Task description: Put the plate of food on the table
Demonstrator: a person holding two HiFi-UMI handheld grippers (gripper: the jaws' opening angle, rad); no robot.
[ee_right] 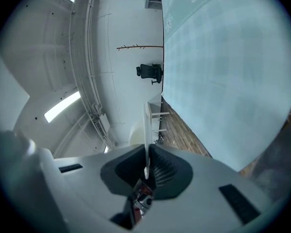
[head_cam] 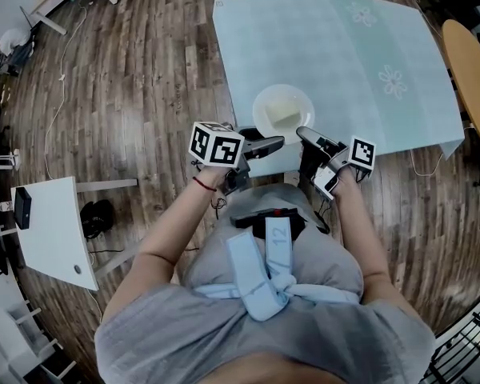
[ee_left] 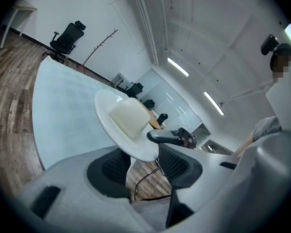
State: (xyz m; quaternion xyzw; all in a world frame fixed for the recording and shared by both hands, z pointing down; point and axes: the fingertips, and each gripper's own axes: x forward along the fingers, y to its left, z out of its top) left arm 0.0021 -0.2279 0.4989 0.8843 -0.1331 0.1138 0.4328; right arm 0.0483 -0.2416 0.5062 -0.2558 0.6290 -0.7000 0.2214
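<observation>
Plank floor (head_cam: 144,78) is being crossed by a thin white cable (head_cam: 64,94). A white side table (head_cam: 60,238) is being occupied by a dark box (head_cam: 22,207), with a dark bundle (head_cam: 96,217) lying beside it. A round wooden tabletop (head_cam: 470,78) is being cropped at the right. A black office chair (ee_left: 68,37) and a bare branch (ee_left: 101,46) are being framed by a white wall.

Plate (head_cam: 266,106) glossy, smooth white; tablecloth (head_cam: 344,62) matt; floor (head_cam: 144,78) wood planks, grainy.

You stand on a wood-plank floor (head_cam: 144,78). A white side table (head_cam: 56,230) is at your left, a round wooden table (head_cam: 474,70) at your right. A black office chair (ee_left: 68,37) stands by the white wall (ee_left: 111,13); strip lights (ee_left: 178,67) cross the ceiling (ee_left: 208,33).
</observation>
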